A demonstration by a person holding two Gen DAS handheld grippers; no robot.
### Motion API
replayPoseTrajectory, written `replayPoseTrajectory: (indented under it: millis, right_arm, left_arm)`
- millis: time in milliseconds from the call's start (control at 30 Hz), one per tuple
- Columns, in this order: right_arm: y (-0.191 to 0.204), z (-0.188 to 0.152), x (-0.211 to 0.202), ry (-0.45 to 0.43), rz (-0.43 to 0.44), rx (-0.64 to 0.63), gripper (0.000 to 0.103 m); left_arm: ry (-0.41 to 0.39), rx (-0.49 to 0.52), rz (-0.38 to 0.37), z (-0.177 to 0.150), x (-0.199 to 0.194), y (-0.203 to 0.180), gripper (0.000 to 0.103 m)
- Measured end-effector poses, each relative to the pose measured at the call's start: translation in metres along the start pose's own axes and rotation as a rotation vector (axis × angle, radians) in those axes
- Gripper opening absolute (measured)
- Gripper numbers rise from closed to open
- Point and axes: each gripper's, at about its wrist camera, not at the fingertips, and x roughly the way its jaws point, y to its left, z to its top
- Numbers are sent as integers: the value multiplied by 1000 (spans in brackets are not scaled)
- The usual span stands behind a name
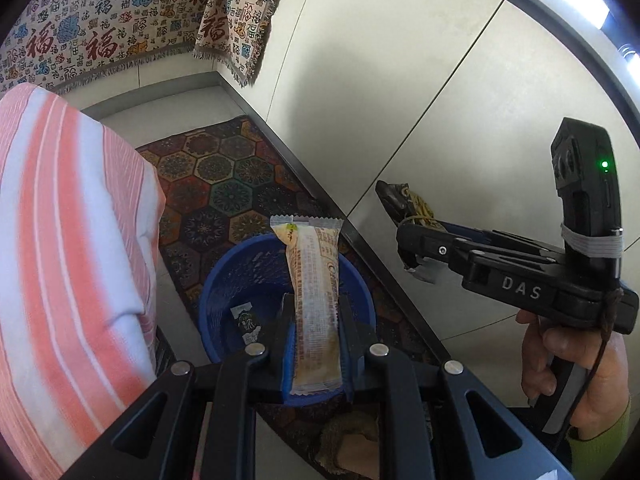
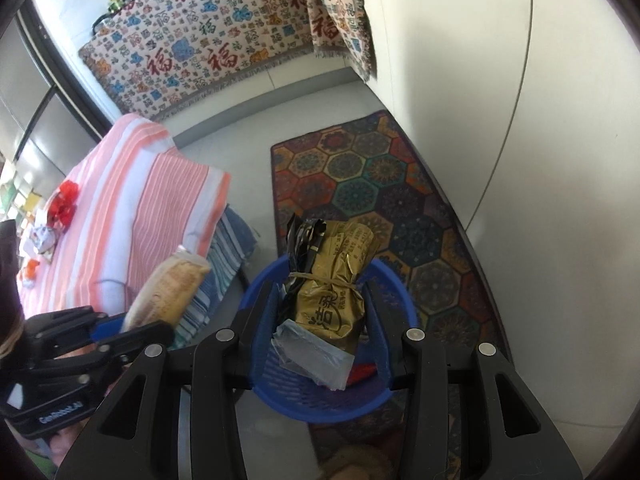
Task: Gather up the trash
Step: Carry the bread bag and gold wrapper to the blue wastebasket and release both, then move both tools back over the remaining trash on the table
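Note:
My left gripper (image 1: 315, 304) is shut on a long beige snack wrapper (image 1: 312, 264), which stands upright between the fingers above a blue plastic basket (image 1: 224, 280) on the floor. A small dark packet (image 1: 246, 322) lies inside the basket. In the right wrist view my right gripper (image 2: 323, 292) is shut on a gold packet (image 2: 332, 280) tied with a rubber band, with a bluish plastic scrap at its near end. It hangs over the same basket (image 2: 320, 404). The left gripper (image 2: 132, 326) and its wrapper (image 2: 168, 292) show at lower left. A hand holds the right gripper (image 1: 400, 220).
The basket stands on a hexagon-patterned rug (image 2: 360, 184) running along a white wall (image 1: 400, 80). A pink and white striped cloth (image 2: 140, 200) covers furniture close on the left. A patterned throw (image 2: 192, 48) hangs at the back. Something brown and fuzzy (image 1: 352, 440) lies near the basket.

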Motion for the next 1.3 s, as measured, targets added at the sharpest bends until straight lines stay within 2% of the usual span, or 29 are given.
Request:
replayPoseTrajectory:
  millis: [267,300,333,367,400,600,733,933,1000,1133,1300]
  right_arm:
    - [-2,2,4,-1,8,17,47]
    - [-2,3,5,-1,6,20,48]
    - [-3,3,5,-1,10,23,57]
    - [-2,3,5,-3,10,26,64]
    - [-3,3,5,-6,8,28,64]
    - [-6,5,-2,-38,-7,32,67]
    - [-2,7,-7,-60,-19,24,72]
    - [20,8,-14,-104,-47,-49,83]
    - [31,7,-14,-114,-40,-79,85]
    - [65,5,-13,-128,-24,-162,87]
    - [128,-11,-11,-154,10,-312,87]
  left_arm:
    - [18,34,16,-5,17,-9,20]
    - [16,40,15,-6,21,-10,24]
    - [19,46,17,-6,26,-11,30]
    - [26,50,26,-6,30,-11,47]
    - [25,51,37,-4,35,-9,58]
    - [2,46,61,-4,31,-8,58]
    - [-45,57,92,-11,6,-10,58]
    - [-162,45,143,-34,-60,-5,59]
    - [-194,39,183,-46,-83,2,63]
    - [-239,-1,275,-74,-128,29,63]
    - [-249,-93,421,-110,-170,74,64]
